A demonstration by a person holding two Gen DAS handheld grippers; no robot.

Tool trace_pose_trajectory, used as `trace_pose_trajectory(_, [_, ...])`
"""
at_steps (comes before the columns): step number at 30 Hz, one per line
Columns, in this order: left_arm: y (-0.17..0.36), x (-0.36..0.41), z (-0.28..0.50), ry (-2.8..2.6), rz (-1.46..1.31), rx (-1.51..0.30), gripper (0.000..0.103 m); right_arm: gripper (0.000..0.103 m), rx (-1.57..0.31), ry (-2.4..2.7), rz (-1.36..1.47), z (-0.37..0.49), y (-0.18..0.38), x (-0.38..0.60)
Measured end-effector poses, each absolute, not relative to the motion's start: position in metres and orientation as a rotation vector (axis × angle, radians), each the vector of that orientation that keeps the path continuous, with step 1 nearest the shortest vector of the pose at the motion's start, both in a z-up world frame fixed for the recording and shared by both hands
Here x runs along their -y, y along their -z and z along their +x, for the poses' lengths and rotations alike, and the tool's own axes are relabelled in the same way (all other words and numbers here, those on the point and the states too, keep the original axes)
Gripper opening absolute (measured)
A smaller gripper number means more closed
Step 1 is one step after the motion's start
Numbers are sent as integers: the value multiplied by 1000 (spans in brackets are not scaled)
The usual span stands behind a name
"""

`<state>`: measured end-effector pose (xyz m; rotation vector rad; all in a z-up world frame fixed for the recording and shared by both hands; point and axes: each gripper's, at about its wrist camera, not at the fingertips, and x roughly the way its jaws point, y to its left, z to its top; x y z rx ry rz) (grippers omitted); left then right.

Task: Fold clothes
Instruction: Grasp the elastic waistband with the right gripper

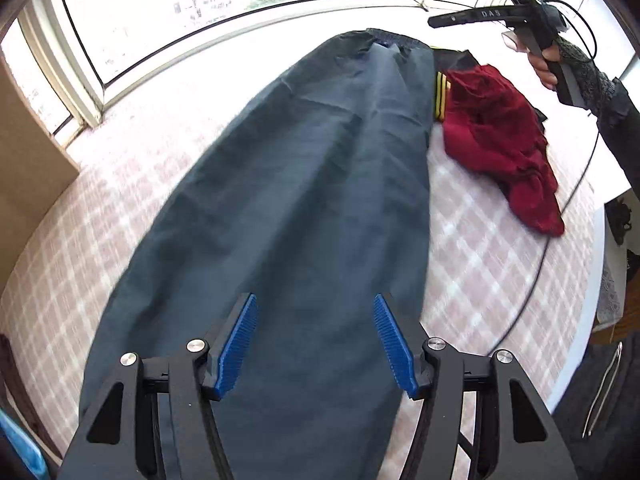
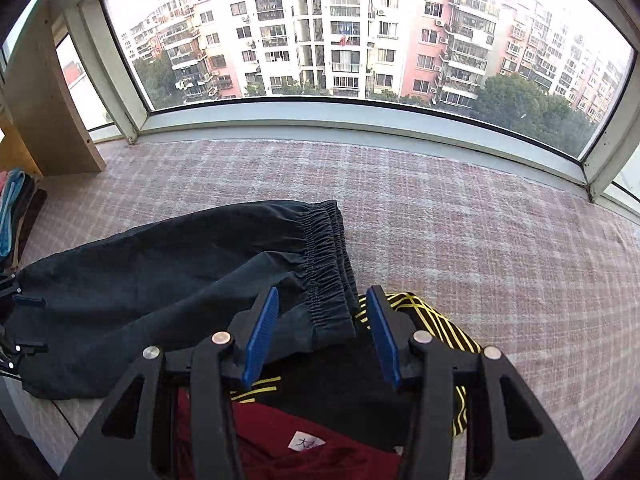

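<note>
The trousers [image 1: 304,184] lie flat on the checked cover [image 1: 480,264], waistband at 12 o'clock. Both the left gripper [image 1: 316,344] and the right gripper [image 2: 322,336] gape empty above them. A red garment [image 1: 500,140] lies at 2 o'clock.

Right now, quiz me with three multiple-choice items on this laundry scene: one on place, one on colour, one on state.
1. Where does the crumpled red garment lie?
A. Beside the dark trousers' waistband
B. On the windowsill
C. On the floor

2. What colour are the stripes on the black garment?
A. White
B. Yellow
C. Green

3. How is the left gripper?
A. Shut on trousers
B. Holding the red garment
C. Open over the trousers

Answers: 1 A, it lies next to the waistband; 2 B, yellow bands show; 3 C, its pads stand apart, gripping nothing.
</note>
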<state>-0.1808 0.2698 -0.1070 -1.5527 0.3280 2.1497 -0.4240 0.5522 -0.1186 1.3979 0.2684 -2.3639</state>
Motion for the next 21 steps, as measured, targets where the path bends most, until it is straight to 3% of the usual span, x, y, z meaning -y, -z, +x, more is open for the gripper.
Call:
trace_pose_trajectory(2, [112,-291,-223,-2136,-1549,-280,58,39,-303,2292,1427,-444,136,-546])
trace_pose_trajectory(3, [114,-301,-242,-2120,-1543,-249,58,27,-316,2254,1447,-452,145,-543])
trace_pose_trajectory(4, [117,-311,-261,-2105,-1542,-231,58,22,-327,2224,1457,-458,154,-542])
trace_pose_trajectory(8, [138,-351,-316,-2066,-1533,-323,59,22,-311,2174,1412,-468,172,-540])
trace_pose_trajectory(10, [149,-363,-336,-2063,-1526,-369,59,13,-271,2179,1368,-471,170,-542])
trace_pose_trajectory(14, [157,-364,-361,-2099,-1524,-384,62,10,-225,2153,1342,-481,167,-543])
trace_pose_trajectory(15, [158,-362,-364,-2103,-1537,-375,62,12,-205,2141,1349,-483,165,-546])
trace_pose_trajectory(17, [152,-359,-361,-2110,-1514,-366,62,28,-139,2127,1361,-488,159,-557])
trace_pose_trajectory(18, [148,-358,-360,-2114,-1501,-362,62,52,-129,2139,1365,-490,156,-562])
trace_pose_trajectory(19, [145,-356,-359,-2117,-1488,-358,62,64,-150,2163,1357,-492,155,-564])
trace_pose_trajectory(21, [140,-356,-357,-2122,-1471,-366,62,64,-201,2190,1335,-495,155,-565])
